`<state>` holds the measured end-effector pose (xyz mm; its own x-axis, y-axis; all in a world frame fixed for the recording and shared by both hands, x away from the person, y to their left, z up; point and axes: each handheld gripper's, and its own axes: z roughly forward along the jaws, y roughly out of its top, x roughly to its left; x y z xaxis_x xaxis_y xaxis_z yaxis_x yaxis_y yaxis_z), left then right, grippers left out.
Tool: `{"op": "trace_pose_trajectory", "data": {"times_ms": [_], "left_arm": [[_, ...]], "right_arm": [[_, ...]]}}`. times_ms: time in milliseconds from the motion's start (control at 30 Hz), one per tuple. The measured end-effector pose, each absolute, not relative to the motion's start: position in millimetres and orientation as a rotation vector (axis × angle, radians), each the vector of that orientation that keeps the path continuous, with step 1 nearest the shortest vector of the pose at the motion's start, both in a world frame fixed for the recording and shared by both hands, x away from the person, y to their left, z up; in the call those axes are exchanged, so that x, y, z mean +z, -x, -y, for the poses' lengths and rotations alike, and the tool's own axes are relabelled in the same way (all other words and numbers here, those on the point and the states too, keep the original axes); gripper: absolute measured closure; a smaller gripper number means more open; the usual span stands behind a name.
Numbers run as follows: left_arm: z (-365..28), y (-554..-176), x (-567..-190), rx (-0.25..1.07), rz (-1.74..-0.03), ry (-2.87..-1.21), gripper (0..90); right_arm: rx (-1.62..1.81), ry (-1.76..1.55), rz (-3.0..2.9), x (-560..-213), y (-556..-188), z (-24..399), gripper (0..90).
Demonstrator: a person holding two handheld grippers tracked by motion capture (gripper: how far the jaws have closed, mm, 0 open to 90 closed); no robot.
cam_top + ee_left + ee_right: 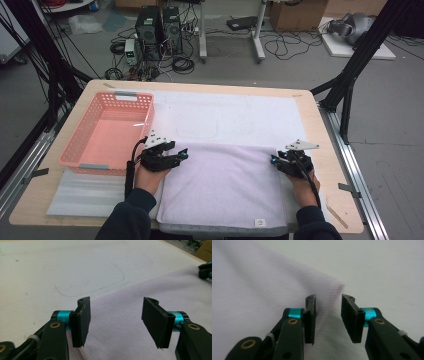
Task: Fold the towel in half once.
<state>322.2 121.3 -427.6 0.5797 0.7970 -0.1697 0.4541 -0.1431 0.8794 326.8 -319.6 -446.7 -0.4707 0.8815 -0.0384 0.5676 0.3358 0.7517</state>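
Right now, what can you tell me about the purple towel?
The towel is pale lilac, soft-looking cloth, folded into a flat rectangle on the white mat at the table's near edge. A small white tag sits by its near edge. The left gripper and right gripper hover open at its far corners, gripping nothing.

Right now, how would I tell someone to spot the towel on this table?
Start at the wooden table with the pink basket on its left. The towel lies flat at the near edge, beside the basket: pale lilac, folded, with a small label at its front hem.

Towel [274, 290] blurred; its near edge [220, 229] partly cut off.
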Motion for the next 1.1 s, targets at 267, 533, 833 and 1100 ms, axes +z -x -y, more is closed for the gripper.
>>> {"op": "trace_pose_trajectory", "data": {"times_ms": [267,533,833,1100], "left_arm": [[-119.0,-348.5,-441.1,0.483,-1.141,-1.851,39.5],[-117.3,-353.0,-449.7,0.499,-1.194,-1.909,41.3],[-116.3,-347.2,-449.6,0.43,-1.182,-1.937,78.3],[-119.5,-354.9,-444.0,0.478,-1.22,-1.808,84.9]], "right_arm": [[1.164,-1.329,-2.171,-441.5,-343.5,335.6,46.7],[1.029,-1.291,-2.259,-447.1,-347.7,316.7,51.7],[1.076,-1.325,-2.275,-446.5,-339.8,308.4,85.4],[1.128,-1.207,-2.194,-441.6,-344.0,315.8,86.5]]}}
